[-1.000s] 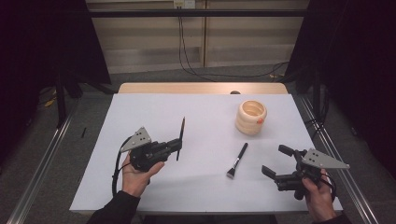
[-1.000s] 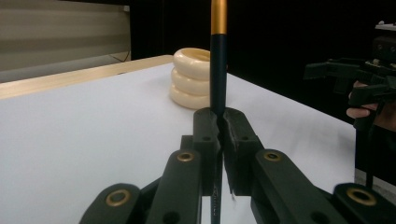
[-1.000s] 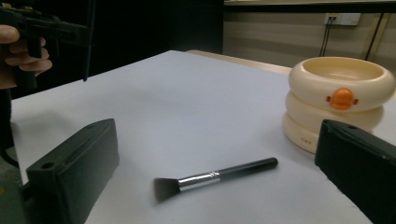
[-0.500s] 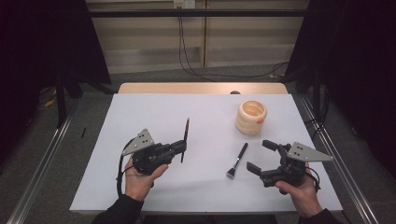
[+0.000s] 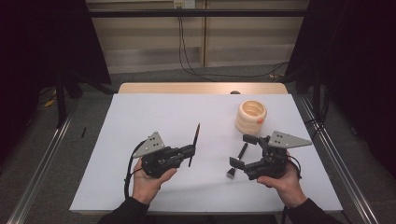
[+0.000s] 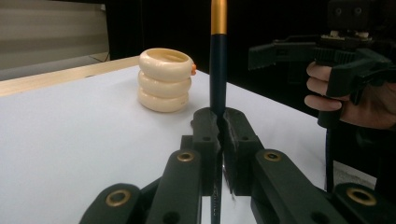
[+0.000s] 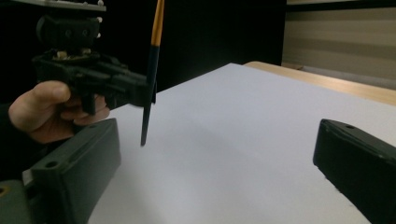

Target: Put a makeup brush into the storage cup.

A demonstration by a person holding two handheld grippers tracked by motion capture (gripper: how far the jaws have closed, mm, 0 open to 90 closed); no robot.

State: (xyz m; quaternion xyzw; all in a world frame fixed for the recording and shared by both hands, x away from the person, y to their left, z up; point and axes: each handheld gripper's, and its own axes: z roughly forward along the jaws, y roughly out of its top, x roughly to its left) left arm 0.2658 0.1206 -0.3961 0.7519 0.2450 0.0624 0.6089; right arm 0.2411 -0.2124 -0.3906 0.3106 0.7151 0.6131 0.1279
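A thin dark brush with a gold ferrule [image 5: 194, 142] stands almost upright in my left gripper [image 5: 191, 150], which is shut on its handle just left of the table's middle. The left gripper view has the jaws [image 6: 221, 121] pressed together on the brush [image 6: 217, 56]. My right gripper [image 5: 243, 150] is open, its jaws wide apart, right over a short black makeup brush [image 5: 232, 170] that lies on the white table; I cannot tell if they touch. In the right gripper view, bare table lies between the jaws [image 7: 219, 158], facing the left gripper [image 7: 140, 93] and its brush [image 7: 152, 70].
A cream ringed holder [image 5: 251, 116] with a small orange bit on its side stands upright at the back right, beyond the right gripper, also in the left gripper view [image 6: 165, 79]. The white table [image 5: 154, 112] ends in a wooden strip [image 5: 201, 87] at the far edge.
My right gripper has moved left, from the table's right side to over the short makeup brush. The left gripper and its thin brush have stayed almost in place.
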